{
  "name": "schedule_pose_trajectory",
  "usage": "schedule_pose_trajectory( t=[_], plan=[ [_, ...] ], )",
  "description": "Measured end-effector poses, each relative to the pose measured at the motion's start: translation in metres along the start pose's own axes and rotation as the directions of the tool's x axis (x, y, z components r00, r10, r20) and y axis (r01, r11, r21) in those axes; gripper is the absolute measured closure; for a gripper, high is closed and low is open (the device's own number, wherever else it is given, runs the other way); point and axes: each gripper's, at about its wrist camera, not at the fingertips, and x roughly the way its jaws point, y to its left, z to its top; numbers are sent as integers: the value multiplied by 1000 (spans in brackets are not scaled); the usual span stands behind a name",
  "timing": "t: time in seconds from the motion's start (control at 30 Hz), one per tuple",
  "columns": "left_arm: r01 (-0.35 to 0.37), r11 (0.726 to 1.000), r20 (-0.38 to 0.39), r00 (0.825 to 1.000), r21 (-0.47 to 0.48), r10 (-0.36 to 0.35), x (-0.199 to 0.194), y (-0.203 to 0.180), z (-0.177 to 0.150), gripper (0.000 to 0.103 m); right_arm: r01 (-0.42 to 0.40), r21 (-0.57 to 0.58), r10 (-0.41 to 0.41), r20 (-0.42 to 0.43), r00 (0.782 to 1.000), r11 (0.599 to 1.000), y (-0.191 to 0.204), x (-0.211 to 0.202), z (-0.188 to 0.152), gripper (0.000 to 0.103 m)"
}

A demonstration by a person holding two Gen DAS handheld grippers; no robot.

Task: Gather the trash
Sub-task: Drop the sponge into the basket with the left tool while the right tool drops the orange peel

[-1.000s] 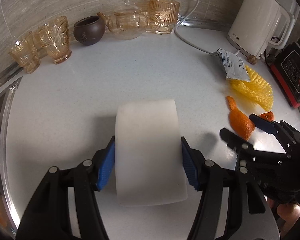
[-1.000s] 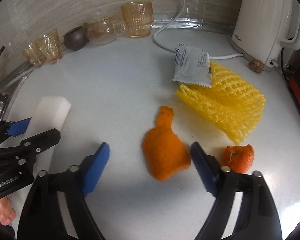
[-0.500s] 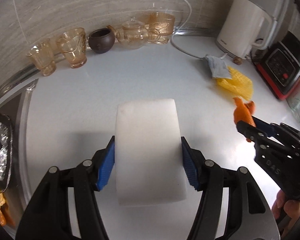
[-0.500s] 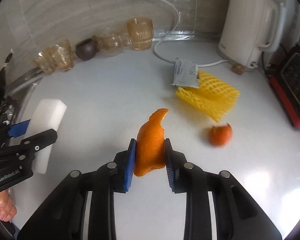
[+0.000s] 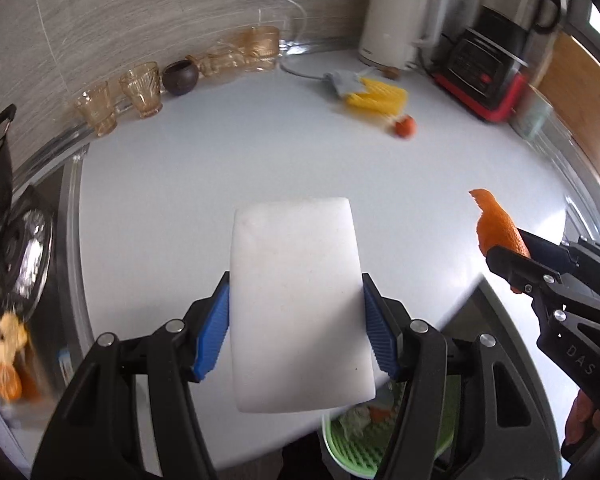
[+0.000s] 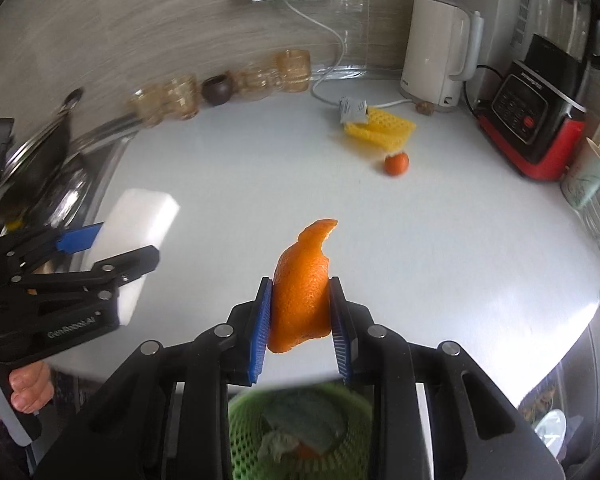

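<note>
My right gripper (image 6: 300,320) is shut on a large orange peel (image 6: 300,296) and holds it in the air at the counter's front edge, above a green mesh bin (image 6: 300,436) with scraps in it. The peel (image 5: 498,226) and the bin (image 5: 352,448) also show in the left wrist view. My left gripper (image 5: 296,320) is shut on a white sponge block (image 5: 296,304), held above the counter. On the counter lie a small orange peel piece (image 6: 397,164), a yellow foam net (image 6: 380,130) and a grey sachet (image 6: 352,109).
A white kettle (image 6: 440,60) with its cord, a red and black blender (image 6: 536,116) and a pale cup (image 6: 584,180) stand at the back right. Amber glasses (image 5: 140,88), a dark bowl (image 5: 181,77) and a glass teapot line the wall. A sink with dishes (image 5: 20,260) is at the left.
My right gripper closed on the large peel, lifted it and carried it back over the bin. My left gripper rose and drew back with the sponge.
</note>
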Motion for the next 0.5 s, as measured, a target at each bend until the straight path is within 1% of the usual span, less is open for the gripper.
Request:
schedule_pose_trajectory(
  t=[0.07,0.17,0.23,0.3,0.37,0.4,0.5],
  plan=[
    [6,1000,-5,1000,2,-6,-11,-13,-22,44,-25,-17,25,2,1000,1000,3,-20,-24,75],
    [13,1000,-26,1000,-10,-13,-25,-34,-56,44,-33,-32,33,-3,999,999,5,-40,-55,75],
    [41,999,-41,998,-12,-41,-34,-53,-81,44,-58,-27,57,-8,998,998,1,-55,-79,75],
    [46,999,-54,997,-6,-46,-38,-71,-103,44,-67,-30,66,-21,998,997,-4,-64,-98,75],
    [54,999,-74,996,-8,-54,-40,-87,-125,44,-73,-34,72,-27,997,997,-9,-71,-111,75],
    [69,998,-83,994,-13,-70,-41,-94,-135,44,-74,-37,73,-30,997,997,-12,-74,-119,75],
    [81,997,-94,992,-11,-82,-42,-110,-154,44,-75,-34,74,-28,997,997,-22,-82,-135,75]
  ],
)
